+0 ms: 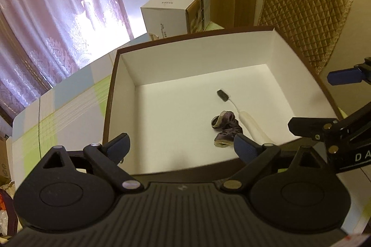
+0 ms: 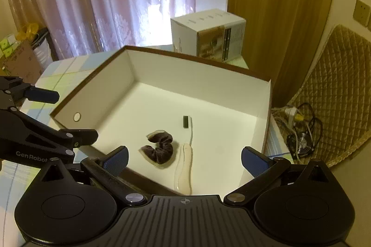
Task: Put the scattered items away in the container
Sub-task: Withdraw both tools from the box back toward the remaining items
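Note:
A wide brown-rimmed box (image 1: pixel 129 75) (image 2: pixel 111 82) with a white inside sits on the table. On its floor lie a white toothbrush (image 1: pixel 248 121) (image 2: pixel 185 161) with dark bristles and, beside it, a dark purple scrunchie (image 1: pixel 226 128) (image 2: pixel 160 149). My left gripper (image 1: pixel 183 147) hovers open over the box's near wall with nothing between its fingers. My right gripper (image 2: pixel 184 159) is open and empty too, above the box's near corner. Each gripper shows in the other's view, the right gripper (image 1: pixel 324 103) at the right edge and the left gripper (image 2: pixel 62 115) at the left.
A white carton (image 1: pixel 178 10) (image 2: pixel 208 36) stands behind the box. The table (image 1: pixel 69 108) carries a pale blue and green checked cloth. A quilted chair back (image 1: pixel 306 13) (image 2: pixel 336 89) is on the right, with cables and a small fan (image 2: pixel 303 142) on the floor. Curtains hang behind.

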Motion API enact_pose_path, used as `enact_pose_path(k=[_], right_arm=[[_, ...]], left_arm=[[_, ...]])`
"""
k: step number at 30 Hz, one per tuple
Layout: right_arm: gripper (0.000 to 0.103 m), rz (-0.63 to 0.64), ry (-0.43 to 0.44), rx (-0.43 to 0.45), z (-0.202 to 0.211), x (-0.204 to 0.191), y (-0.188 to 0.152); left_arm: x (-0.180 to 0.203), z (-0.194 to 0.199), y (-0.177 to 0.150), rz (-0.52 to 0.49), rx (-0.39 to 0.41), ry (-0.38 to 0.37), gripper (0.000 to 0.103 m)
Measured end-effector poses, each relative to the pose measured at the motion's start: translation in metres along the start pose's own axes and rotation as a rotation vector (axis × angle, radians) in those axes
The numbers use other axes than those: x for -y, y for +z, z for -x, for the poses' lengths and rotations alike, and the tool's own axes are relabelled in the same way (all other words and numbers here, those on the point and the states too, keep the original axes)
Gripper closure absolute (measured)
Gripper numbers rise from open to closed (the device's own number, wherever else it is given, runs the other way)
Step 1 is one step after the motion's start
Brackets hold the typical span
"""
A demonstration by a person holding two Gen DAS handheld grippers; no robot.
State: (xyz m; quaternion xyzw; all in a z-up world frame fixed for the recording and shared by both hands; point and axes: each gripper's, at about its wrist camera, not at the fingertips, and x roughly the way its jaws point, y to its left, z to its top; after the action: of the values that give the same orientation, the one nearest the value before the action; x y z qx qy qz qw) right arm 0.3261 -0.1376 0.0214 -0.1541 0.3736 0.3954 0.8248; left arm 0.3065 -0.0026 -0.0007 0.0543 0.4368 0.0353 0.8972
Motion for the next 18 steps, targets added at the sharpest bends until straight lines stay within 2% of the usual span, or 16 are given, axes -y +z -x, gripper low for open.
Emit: enact_pose_path(k=[18], right_arm=[[0.002, 0.027, -0.003, 0.054, 0.05, -0.039, -0.038]], left_arm=[[-0.002, 0.075, -0.059, 0.027, 0.065, -0.038, 0.009]])
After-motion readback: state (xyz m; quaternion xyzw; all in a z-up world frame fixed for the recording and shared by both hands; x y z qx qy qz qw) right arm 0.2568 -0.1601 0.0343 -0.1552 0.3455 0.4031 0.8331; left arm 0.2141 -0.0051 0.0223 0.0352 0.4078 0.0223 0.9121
